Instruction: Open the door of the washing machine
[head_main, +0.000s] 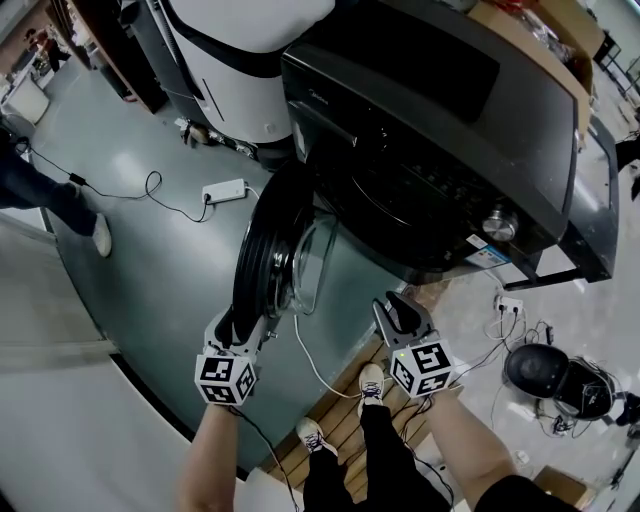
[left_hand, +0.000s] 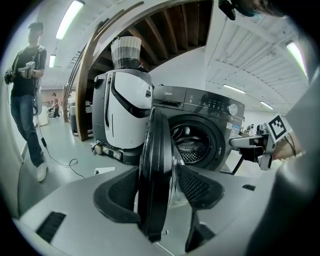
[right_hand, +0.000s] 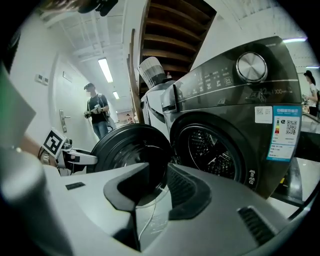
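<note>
The dark grey washing machine (head_main: 450, 130) stands at the upper right, and its round door (head_main: 262, 250) is swung out wide to the left. My left gripper (head_main: 235, 330) is shut on the door's outer rim. In the left gripper view the black rim (left_hand: 156, 165) stands edge-on between the two pads (left_hand: 197, 187), with the open drum (left_hand: 192, 145) behind it. My right gripper (head_main: 400, 312) hovers in front of the machine, below the drum opening. Its jaws are apart and nothing is between them. The right gripper view shows the door's inner side (right_hand: 125, 150) and the drum (right_hand: 215, 152) beyond.
A white appliance (head_main: 250, 60) with a basket on top stands left of the machine. A power strip (head_main: 224, 190) and cables lie on the floor. A person (left_hand: 27, 100) stands at the far left. A wooden pallet (head_main: 340, 400) lies underfoot, and a round black device (head_main: 535, 370) is at the right.
</note>
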